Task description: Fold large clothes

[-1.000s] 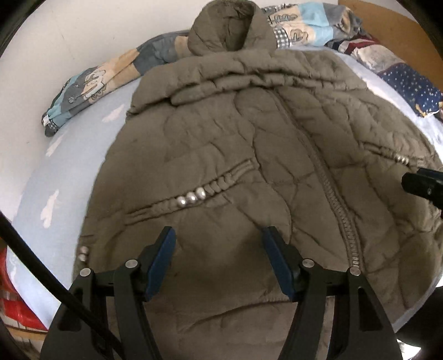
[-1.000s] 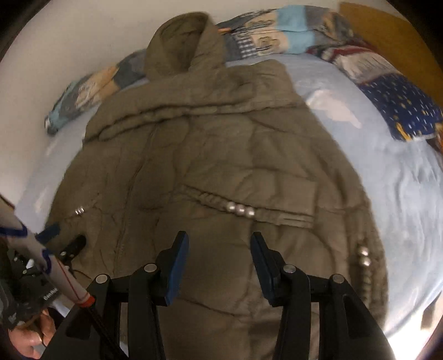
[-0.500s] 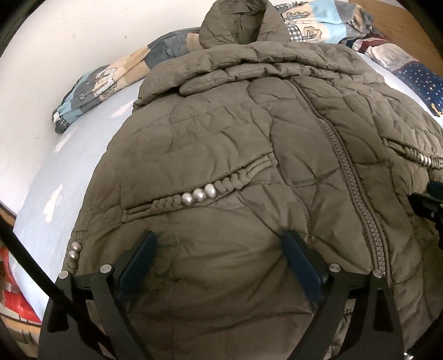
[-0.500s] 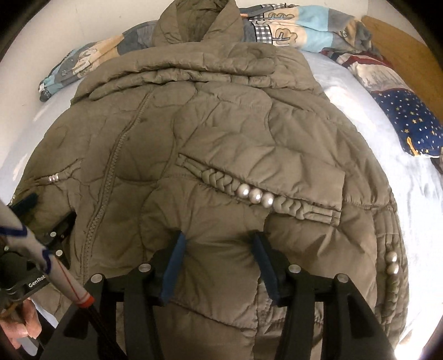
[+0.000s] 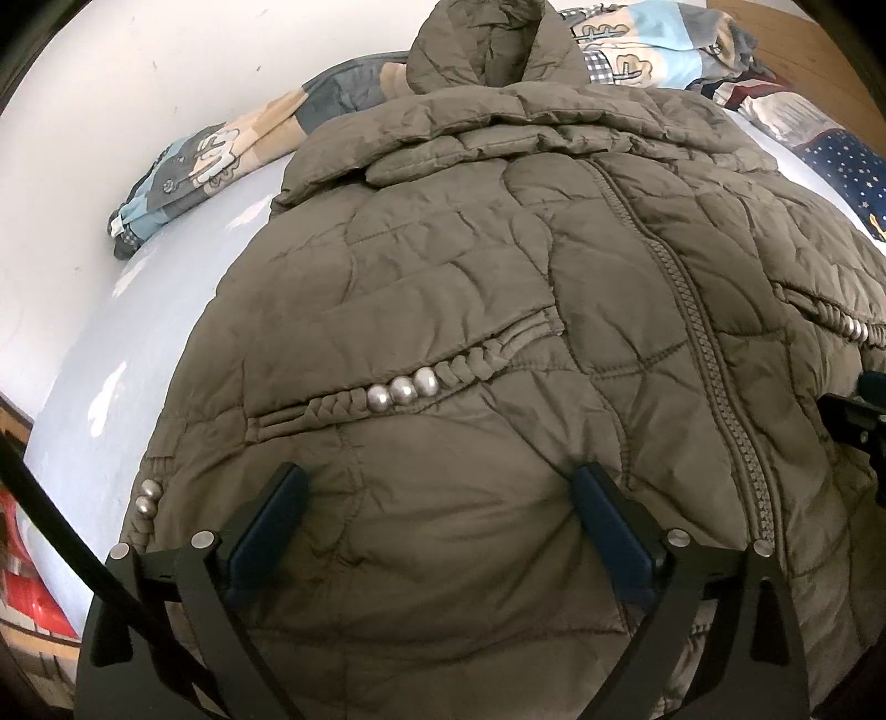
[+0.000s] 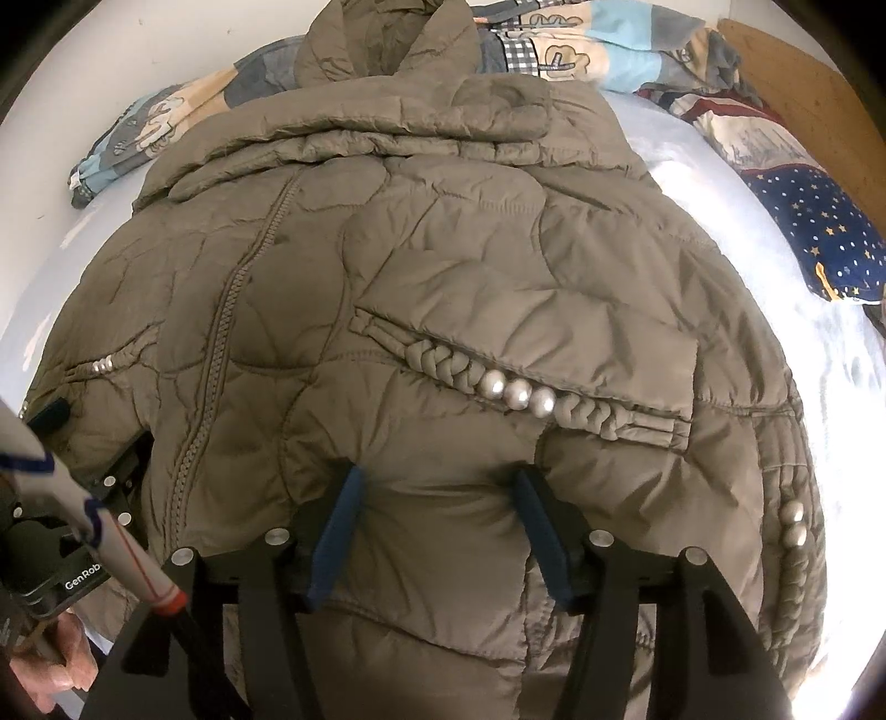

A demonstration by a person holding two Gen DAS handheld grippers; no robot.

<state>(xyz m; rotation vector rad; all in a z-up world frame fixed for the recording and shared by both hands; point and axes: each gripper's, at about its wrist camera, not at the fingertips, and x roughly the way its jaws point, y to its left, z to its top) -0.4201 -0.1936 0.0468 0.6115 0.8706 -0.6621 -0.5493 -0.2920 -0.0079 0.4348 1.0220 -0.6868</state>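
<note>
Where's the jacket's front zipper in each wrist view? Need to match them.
Left wrist: the zipper runs right of centre, from the collar down to the hem.
Right wrist: it runs left of centre, same direction.
Shared landmark: the hood at top centre of both.

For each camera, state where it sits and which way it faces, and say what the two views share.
Left wrist: sits on the left tool, low over the hem, facing up the jacket toward its hood; its own two open fingers show.
Right wrist: sits on the right tool over the jacket's other half, facing the same way; its open fingers and the person's left hand show.
Shared: jacket, zipper, patterned quilt, light blue sheet.
</note>
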